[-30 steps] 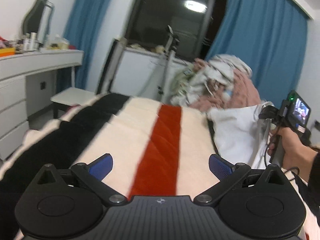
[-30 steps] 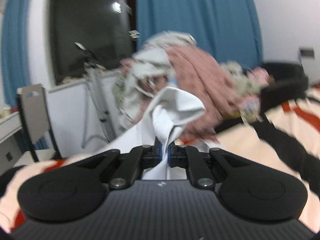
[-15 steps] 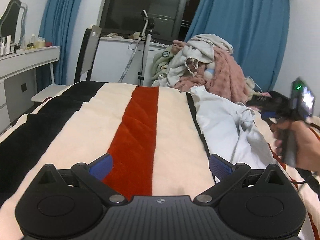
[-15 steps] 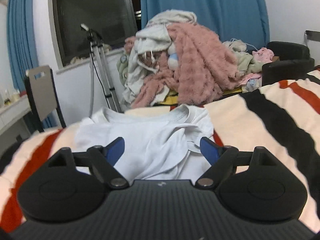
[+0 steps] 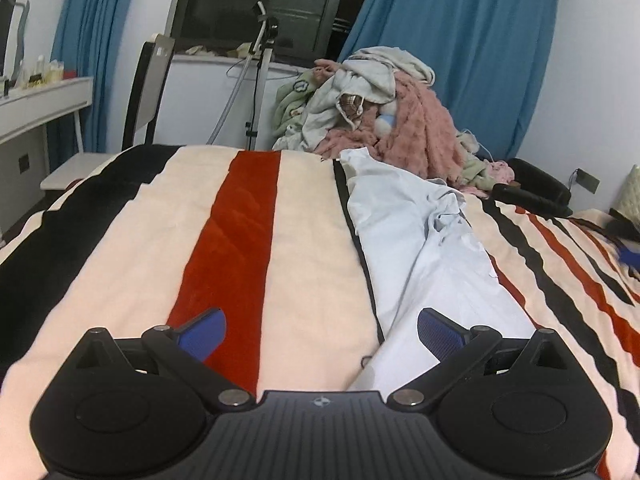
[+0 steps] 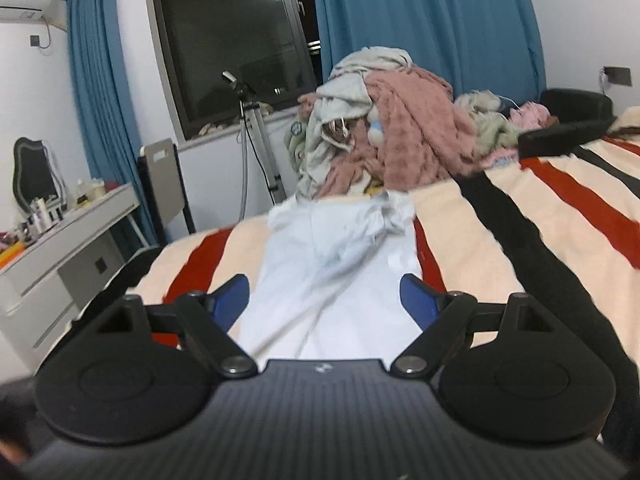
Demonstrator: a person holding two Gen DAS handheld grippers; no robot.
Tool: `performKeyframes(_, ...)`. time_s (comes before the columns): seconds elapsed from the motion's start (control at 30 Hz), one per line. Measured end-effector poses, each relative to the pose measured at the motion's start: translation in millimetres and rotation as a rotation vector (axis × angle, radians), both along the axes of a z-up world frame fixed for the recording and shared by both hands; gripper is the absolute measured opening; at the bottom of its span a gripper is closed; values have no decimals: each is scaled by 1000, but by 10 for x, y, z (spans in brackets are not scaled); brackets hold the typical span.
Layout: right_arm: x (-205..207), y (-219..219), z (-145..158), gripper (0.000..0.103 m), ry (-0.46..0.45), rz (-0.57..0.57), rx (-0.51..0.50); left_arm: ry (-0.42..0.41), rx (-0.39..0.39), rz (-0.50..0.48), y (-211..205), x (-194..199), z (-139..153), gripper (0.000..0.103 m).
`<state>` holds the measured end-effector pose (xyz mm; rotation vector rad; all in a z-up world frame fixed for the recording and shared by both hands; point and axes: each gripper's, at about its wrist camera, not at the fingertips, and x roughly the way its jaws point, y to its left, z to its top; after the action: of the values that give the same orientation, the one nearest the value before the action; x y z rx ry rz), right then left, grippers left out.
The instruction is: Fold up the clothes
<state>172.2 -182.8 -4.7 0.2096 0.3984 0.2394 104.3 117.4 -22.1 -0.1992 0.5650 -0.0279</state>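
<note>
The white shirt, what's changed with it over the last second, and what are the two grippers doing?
The right gripper let go: it was shut on a lifted fold of the white shirt, then opened, and the shirt now lies stretched out on the striped blanket. The left gripper swung right toward the shirt, open throughout. The clothes pile stayed put.

White garment [image 6: 320, 280] blurred; near end hidden.
</note>
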Motion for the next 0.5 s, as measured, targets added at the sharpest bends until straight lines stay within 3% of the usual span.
performKeyframes(0.13,-597,-42,-106,84,-6,-11,-31,72,-57,39,114,-82,-70,103)
performKeyframes(0.2,-827,-100,-211,84,20,-40,-1,113,-87,61,184,-120,-117,103)
performKeyframes(0.33,-984,-224,-386,84,90,-56,72,195,-148,107,323,-196,-211,102)
performKeyframes(0.5,-961,-301,-378,84,93,-64,102,299,-225,164,498,-290,-328,94)
